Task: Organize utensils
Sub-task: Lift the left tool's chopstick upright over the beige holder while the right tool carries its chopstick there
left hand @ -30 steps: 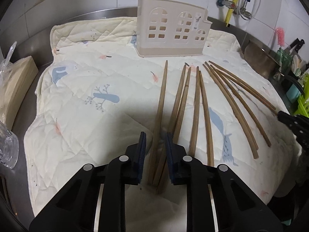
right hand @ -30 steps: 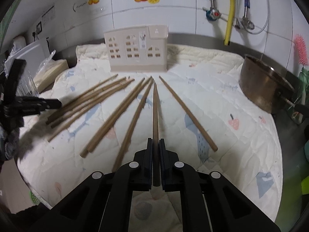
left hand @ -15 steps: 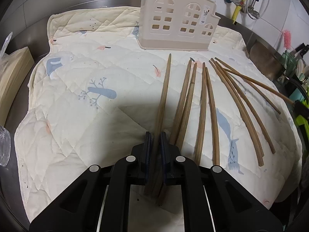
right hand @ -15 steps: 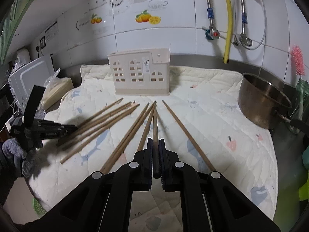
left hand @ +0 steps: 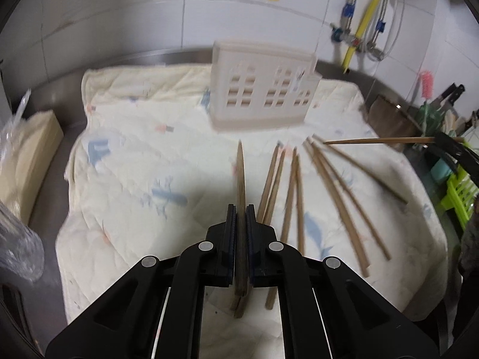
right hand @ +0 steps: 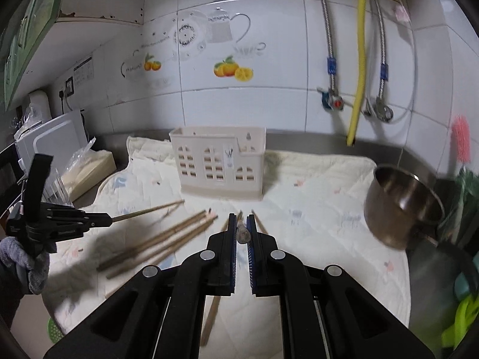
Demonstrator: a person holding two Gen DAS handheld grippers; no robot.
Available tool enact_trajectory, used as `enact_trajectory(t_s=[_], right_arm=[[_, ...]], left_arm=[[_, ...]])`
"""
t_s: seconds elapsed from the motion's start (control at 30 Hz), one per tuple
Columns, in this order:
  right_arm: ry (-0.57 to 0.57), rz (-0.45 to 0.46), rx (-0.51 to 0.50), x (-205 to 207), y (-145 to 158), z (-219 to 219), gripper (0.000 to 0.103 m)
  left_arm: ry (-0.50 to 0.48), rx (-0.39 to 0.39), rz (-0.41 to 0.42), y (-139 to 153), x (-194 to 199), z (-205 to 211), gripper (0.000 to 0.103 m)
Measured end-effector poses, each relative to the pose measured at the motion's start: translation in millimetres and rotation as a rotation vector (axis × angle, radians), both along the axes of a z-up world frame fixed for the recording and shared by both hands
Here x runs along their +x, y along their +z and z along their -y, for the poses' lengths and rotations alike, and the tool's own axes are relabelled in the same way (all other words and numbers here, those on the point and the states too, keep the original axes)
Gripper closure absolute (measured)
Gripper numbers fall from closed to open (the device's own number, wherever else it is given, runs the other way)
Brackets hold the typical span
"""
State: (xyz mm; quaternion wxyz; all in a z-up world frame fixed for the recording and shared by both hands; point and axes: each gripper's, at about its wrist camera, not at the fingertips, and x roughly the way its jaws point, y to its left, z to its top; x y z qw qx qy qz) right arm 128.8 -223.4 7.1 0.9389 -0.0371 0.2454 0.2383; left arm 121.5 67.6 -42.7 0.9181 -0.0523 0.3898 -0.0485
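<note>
Carrying chopsticks to the beige utensil holder (right hand: 220, 166) at the quilted mat's (left hand: 125, 161) back edge: left gripper (left hand: 239, 209) clamped on one chopstick (left hand: 240, 170), right gripper (right hand: 241, 220) clamped on another (right hand: 243, 234). Next, prob.: tip each upright over holder's open top, then release. Rest lie fanned on mat.

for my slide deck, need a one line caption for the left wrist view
Left gripper shut on a wooden chopstick, lifted toward the cream holder.
</note>
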Motion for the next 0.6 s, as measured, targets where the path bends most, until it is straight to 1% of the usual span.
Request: enact_trajectory(t_s=[0.17,0.2,0.4,0.5,0.57,0.6], right_arm=[[0.014,0.006,-0.014,21.1,22.7,-8.2,0.097],[0.015,0.013,-0.014,23.9,28.9,-8.8,0.097],[0.027,0.052,-0.014,38.8,70.9,-10.4,0.096],[0.04,0.051,-0.016,50.2,91.6,-11.6,0.097],[0.047,0.056,-0.034,56.3,103.9,-13.5,0.096],[0.05,0.058,-0.043,59.3,109.0,-15.0,0.096]], left_arm=[[-0.029,-0.008,0.04,30.8,6.2,4.7,0.098],[-0.036,-0.003,0.054,39.1,8.3,6.0,0.098],[-0.056,0.038,0.078,70.7,24.0,13.6,0.098],[-0.069,0.062,0.118,96.7,27.6,20.4,0.098],[-0.074,0.057,0.147,112.3,28.4,21.1,0.098],[-0.077,0.045,0.168,124.6,29.2,20.8,0.098]])
